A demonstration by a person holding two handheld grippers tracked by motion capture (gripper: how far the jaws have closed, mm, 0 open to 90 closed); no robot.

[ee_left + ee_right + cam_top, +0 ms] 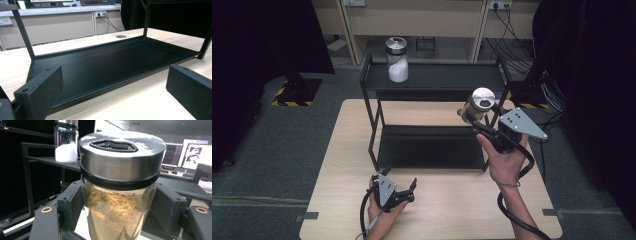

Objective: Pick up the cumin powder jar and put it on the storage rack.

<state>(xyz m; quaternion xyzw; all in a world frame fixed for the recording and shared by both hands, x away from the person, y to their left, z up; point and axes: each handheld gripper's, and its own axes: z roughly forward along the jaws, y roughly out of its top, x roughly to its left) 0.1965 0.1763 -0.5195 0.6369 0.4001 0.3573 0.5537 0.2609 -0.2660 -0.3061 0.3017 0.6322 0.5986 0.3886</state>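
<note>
A glass jar of tan powder [477,106] with a steel lid is held in the air near the right end of the black two-tier rack [437,82], with my right gripper [473,118] shut on its body. In the right gripper view the jar of tan powder [117,202] sits between both black pads [71,203]. A second jar with white powder [397,60] stands upright on the rack's top shelf at the left; the white-powder jar [66,141] appears behind the held one. My left gripper [402,186] rests open near the table's front edge, facing the rack's bottom shelf [110,62], nothing between its pads [42,92].
The rack stands on a light wooden table [342,165]. Grey carpet surrounds the table, and wooden cabinets [422,20] with cables line the back wall. Monitors [192,153] show far off in the right gripper view. A cable trails from each gripper.
</note>
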